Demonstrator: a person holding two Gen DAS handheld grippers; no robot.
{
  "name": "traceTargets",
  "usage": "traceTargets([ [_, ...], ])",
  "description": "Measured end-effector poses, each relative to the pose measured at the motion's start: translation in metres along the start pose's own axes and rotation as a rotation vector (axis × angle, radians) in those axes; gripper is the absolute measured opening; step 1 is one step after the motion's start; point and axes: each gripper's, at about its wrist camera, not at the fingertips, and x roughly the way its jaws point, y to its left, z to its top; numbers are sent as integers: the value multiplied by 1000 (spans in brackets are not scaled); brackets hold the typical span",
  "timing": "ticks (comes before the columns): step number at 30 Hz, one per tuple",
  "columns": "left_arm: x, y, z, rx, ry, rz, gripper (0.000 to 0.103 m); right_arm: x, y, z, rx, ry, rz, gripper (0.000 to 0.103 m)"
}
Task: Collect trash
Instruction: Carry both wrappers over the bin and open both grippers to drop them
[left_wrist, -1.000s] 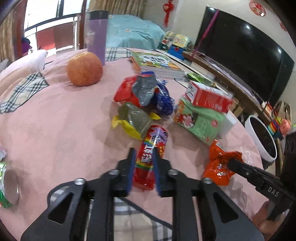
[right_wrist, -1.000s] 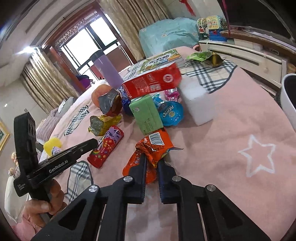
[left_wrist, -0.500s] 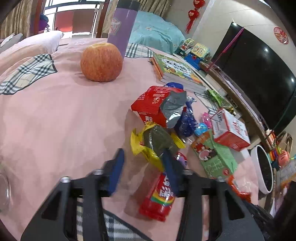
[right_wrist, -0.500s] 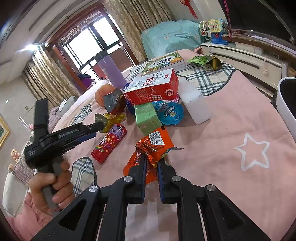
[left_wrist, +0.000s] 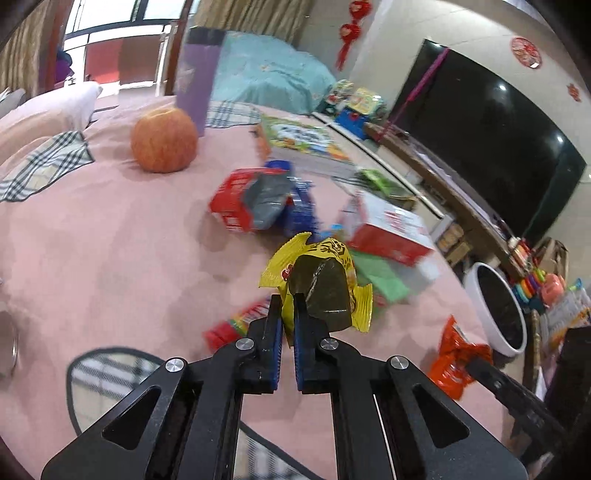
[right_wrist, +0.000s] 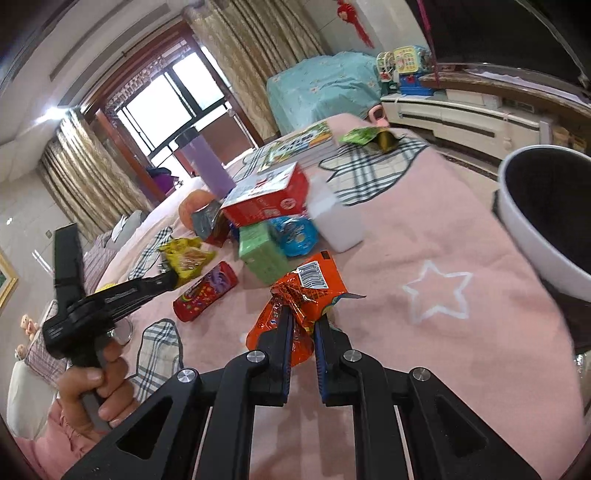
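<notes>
1. Your left gripper is clamped on the yellow wrapper; jaws pinch its left edge and the wrapper hangs clear of the pink tablecloth.
2. Your right gripper is closed tight on the orange wrapper; crumpled foil sits between the jaws, barcode end sticks up toward 1 o'clock.
3. In the left wrist view the orange wrapper shows at 4 o'clock of the yellow one, pinched at the tip of the right gripper.
4. The red candy tube lies flat on the cloth, at 9 o'clock of the orange wrapper, near but apart.
5. The green carton stands at 11 o'clock of the orange wrapper; the red carton lies tilted on top of the pile behind it.
6. The red-and-silver bag sits at 11 o'clock of the yellow wrapper, on the cloth; the apple is farther out the same way, beside the purple tumbler.
7. The white bin is at 2 o'clock of your right gripper, past the table edge, mouth open and dark inside.
8. Your left hand grips the handle of the left gripper at 8 o'clock in the right wrist view.
</notes>
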Motion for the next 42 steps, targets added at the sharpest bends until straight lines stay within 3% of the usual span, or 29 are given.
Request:
traceTargets([
  [7,-2,-47,-19,57,29,-61,4,-26,-29,-1,45,-45,-33,10],
  [8,-1,-54,-21,100,73,-131,5,-30,-33,-1,50,-52,-40,10],
  [13,4,-92,-30,153,104,-182,4,-53,-52,1,73,-90,-73,10],
  [28,21,-188,-43,293,149,-265,5,-110,-111,8,138,-193,-170,10],
  [42,42,-255,-41,369,162,-298,5,-128,-147,20,164,-229,-237,10],
])
